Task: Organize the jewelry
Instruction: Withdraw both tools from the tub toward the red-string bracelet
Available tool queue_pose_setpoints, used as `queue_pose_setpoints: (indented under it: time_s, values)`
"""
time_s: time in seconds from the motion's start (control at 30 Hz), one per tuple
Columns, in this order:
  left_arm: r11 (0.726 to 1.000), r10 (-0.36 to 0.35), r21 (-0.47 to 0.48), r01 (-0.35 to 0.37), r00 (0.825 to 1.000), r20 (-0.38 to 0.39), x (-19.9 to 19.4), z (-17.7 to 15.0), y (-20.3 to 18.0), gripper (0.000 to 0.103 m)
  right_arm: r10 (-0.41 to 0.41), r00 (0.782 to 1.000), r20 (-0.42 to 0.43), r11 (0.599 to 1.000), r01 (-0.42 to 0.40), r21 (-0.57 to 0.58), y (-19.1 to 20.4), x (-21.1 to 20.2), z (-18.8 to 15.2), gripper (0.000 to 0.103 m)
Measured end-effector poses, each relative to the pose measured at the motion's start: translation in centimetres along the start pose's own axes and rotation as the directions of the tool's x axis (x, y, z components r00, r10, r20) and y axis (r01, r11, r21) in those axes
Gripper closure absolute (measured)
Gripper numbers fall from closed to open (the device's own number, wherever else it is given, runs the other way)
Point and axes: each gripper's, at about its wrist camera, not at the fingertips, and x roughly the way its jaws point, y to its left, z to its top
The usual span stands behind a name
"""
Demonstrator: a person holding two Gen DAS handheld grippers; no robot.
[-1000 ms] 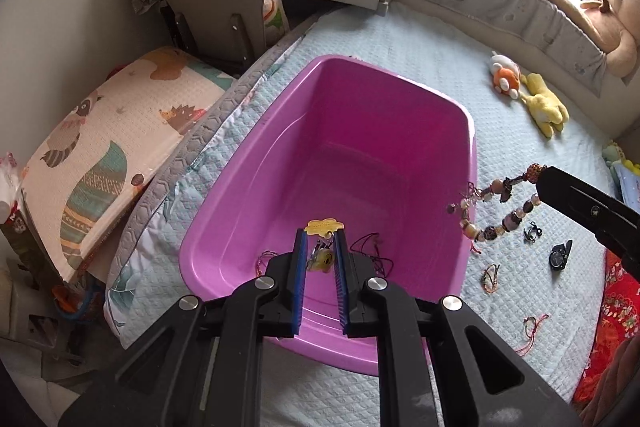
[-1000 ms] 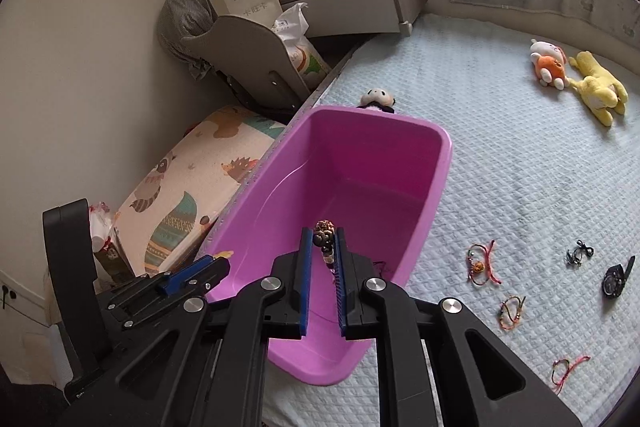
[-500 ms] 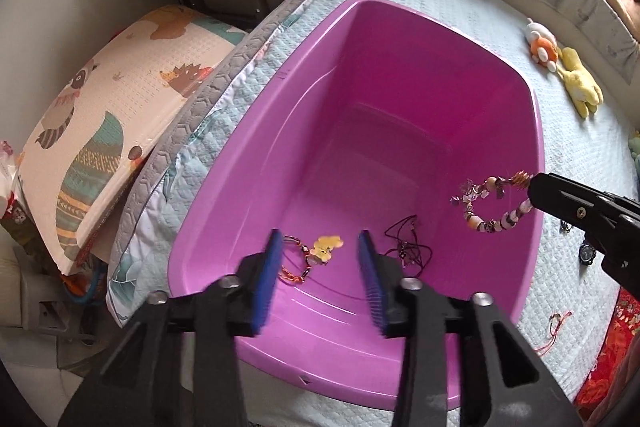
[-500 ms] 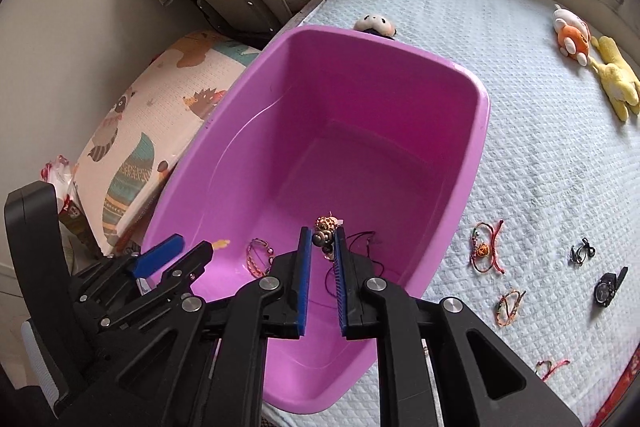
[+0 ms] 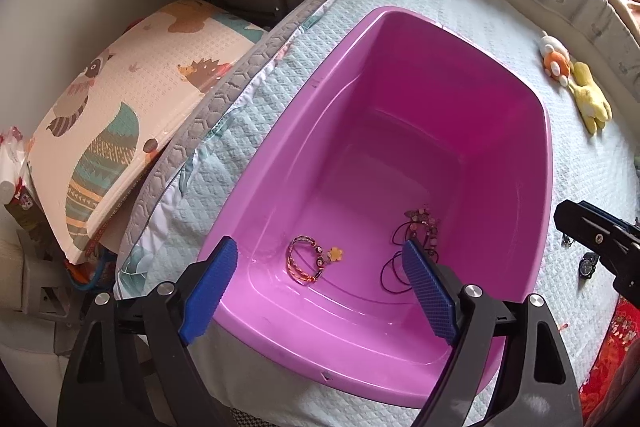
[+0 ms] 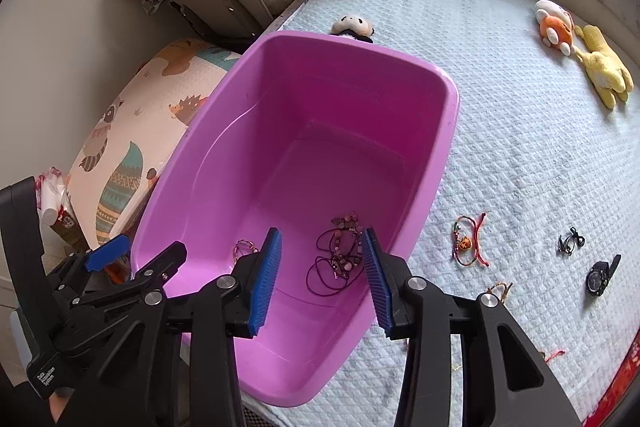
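The left claw (image 5: 320, 291) is hanging over the near end of the purple tub (image 5: 546, 155), its jaws spreading wide with nothing between them. The braided bracelet (image 5: 310, 261) with the yellow flower charm is lying loose on the tub floor below. Further right, the right claw (image 6: 320, 275) is also opening and gripping nothing; the beaded necklace (image 6: 340, 253) is resting in a heap with dark cords beneath it. Those cords are likely to tangle with anything dropped on top. Both claws are working close together above the tub, so a careless lift could knock them into each other or the rim. On the bed (image 6: 520, 147) to the right, a red cord bracelet (image 6: 468, 245), a small dark clip (image 6: 570, 241) and a watch (image 6: 600, 275) are waiting; being thin and flat on the quilt, they could slip from a pinch.
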Motion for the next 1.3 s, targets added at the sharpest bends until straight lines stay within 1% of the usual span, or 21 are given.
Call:
queue_pose_setpoints:
  time_s: [0.1, 0.23, 0.4, 0.5, 0.63, 0.67, 0.73, 0.8, 0.87, 0.97, 1.07, 1.13, 1.3]
  values:
    - [1.0, -0.004, 0.004, 0.004, 1.0, -0.003, -0.3, -0.1, -0.2, 0.019, 0.007, 1.0, 0.008, 1.0, -0.007, 0.012, -0.4, -0.6, -0.5, 0.061]
    - [1.0, 0.01, 0.022, -0.01, 1.0, -0.017, -0.8, -0.1, -0.8, 0.019, 0.002, 1.0, 0.021, 1.0, -0.002, 0.026, -0.9, -1.4, -1.2, 0.06]
    - [0.999, 0.008, 0.033, -0.007, 1.0, -0.016, -1.8, -0.2, -1.4, 0.019, 0.01, 0.999, 0.034, 0.999, -0.012, 0.053, -1.4, -2.4, -1.8, 0.06]
    - [0.999, 0.008, 0.049, -0.007, 1.0, -0.013, -2.4, -0.3, -1.9, 0.019, 0.011, 0.999, 0.048, 0.998, -0.014, 0.06, -1.7, -3.1, -2.2, 0.056]
    - [0.998, 0.002, 0.069, -0.002, 1.0, -0.003, -3.3, -0.7, -2.4, 0.018, 0.004, 0.998, 0.066, 0.998, -0.008, 0.06, -2.0, -4.1, -3.0, 0.055]
    - [0.997, -0.004, 0.071, 0.004, 1.0, -0.003, -3.5, -0.8, -2.6, 0.017, 0.001, 0.998, 0.069, 0.998, -0.005, 0.06, -2.1, -4.3, -3.2, 0.055]
    - [0.997, -0.017, 0.077, 0.017, 1.0, -0.002, -3.9, -1.1, -2.9, 0.016, -0.006, 0.997, 0.076, 0.998, 0.001, 0.066, -2.5, -4.8, -3.8, 0.049]
    - [0.995, -0.033, 0.089, 0.033, 0.999, -0.004, -4.3, -1.4, -3.4, 0.011, -0.013, 0.996, 0.084, 0.997, 0.007, 0.081, -3.1, -5.3, -4.6, 0.047]
    - [0.993, -0.047, 0.109, 0.048, 0.999, -0.008, -4.5, -1.8, -4.2, 0.01, -0.019, 0.996, 0.087, 0.995, 0.01, 0.103, -3.9, -5.6, -5.3, 0.046]
    - [0.987, -0.058, 0.151, 0.059, 0.998, -0.01, -4.9, -2.6, -5.7, 0.009, -0.029, 0.995, 0.09, 0.991, 0.016, 0.136, -5.3, -6.3, -6.9, 0.041]
    - [0.98, -0.046, 0.195, 0.041, 0.999, 0.021, -5.4, -3.6, -7.5, 0.009, -0.056, 0.994, 0.091, 0.985, 0.04, 0.168, -6.9, -7.1, -8.9, 0.04]
    - [0.975, -0.052, 0.217, 0.042, 0.998, 0.039, -5.8, -4.5, -8.7, 0.008, -0.078, 0.993, 0.09, 0.979, 0.059, 0.194, -8.3, -7.7, -10.4, 0.04]
    - [0.958, -0.122, 0.265, 0.105, 0.991, 0.049, -6.8, -6.8, -12.4, 0.008, -0.143, 0.986, 0.085, 0.957, 0.116, 0.267, -12.4, -9.6, -15.4, 0.037]
